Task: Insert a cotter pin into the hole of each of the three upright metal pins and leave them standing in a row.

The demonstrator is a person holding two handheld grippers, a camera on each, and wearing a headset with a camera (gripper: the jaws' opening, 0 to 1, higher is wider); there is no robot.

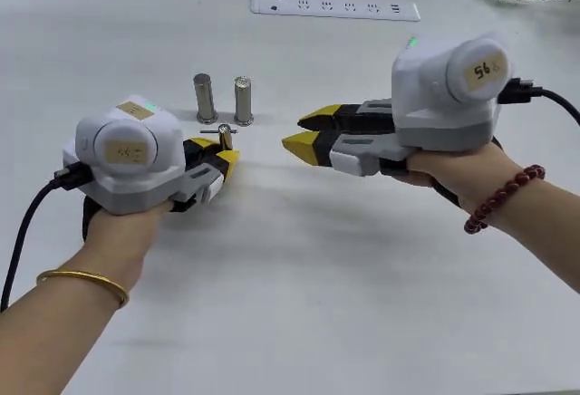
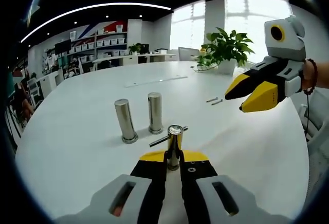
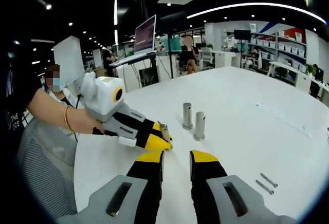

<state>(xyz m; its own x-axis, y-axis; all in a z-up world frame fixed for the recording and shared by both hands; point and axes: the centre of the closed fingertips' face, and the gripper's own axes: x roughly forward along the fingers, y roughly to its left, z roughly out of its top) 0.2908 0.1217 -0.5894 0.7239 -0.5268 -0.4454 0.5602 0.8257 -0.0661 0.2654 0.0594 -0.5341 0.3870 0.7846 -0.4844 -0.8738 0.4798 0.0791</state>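
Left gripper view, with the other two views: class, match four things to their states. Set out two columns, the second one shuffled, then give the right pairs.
Column A
1. left gripper
2. right gripper
3. two free metal pins
4. spare cotter pins

Column B
a. lying flat on the table
b. open, holding nothing
c. upright side by side, nothing through them
d. shut on a third metal pin that has a cotter pin through it

Pairs: 1-d; 2-b; 3-c; 4-a

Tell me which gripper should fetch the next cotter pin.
Probably the right gripper: its jaws are open and empty, and the loose cotter pins lie nearer it. The left gripper is shut on a metal pin.
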